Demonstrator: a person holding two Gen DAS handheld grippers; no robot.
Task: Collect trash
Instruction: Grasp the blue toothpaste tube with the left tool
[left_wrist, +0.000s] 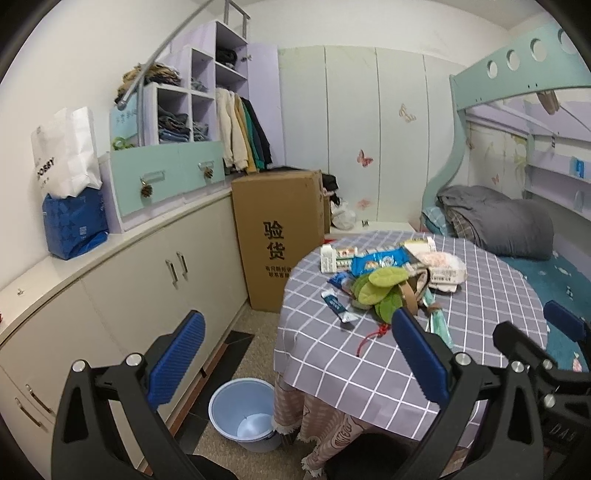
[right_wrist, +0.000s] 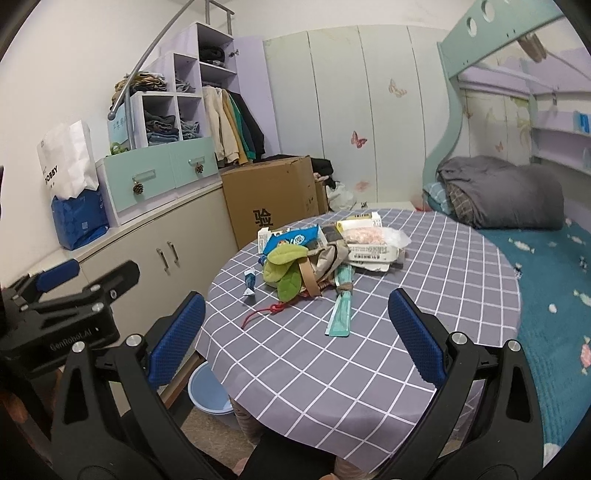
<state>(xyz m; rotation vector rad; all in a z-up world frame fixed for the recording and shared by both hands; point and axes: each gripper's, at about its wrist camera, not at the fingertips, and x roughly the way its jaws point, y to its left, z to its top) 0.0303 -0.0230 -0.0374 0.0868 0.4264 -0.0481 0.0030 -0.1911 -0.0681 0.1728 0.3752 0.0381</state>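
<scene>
A pile of trash lies on the round table with a grey checked cloth (left_wrist: 332, 354) (right_wrist: 369, 369): a blue snack wrapper (left_wrist: 380, 263) (right_wrist: 293, 237), a small blue sachet (left_wrist: 337, 305) (right_wrist: 249, 281), a teal packet (right_wrist: 341, 310), white cartons (left_wrist: 338, 257) and a clear pink-filled bag (right_wrist: 369, 236). A green leaf-shaped plush (left_wrist: 380, 291) (right_wrist: 284, 269) and a red cord (right_wrist: 264, 312) lie among them. A light blue bin (left_wrist: 245, 417) (right_wrist: 208, 393) stands on the floor left of the table. My left gripper (left_wrist: 295, 365) and right gripper (right_wrist: 295, 339) are open and empty, short of the pile.
A tall cardboard box (left_wrist: 280, 236) stands behind the table beside the low cabinets (left_wrist: 147, 280). A bed with a grey duvet (right_wrist: 502, 192) lies to the right. The right gripper shows at the left wrist view's right edge (left_wrist: 535, 350).
</scene>
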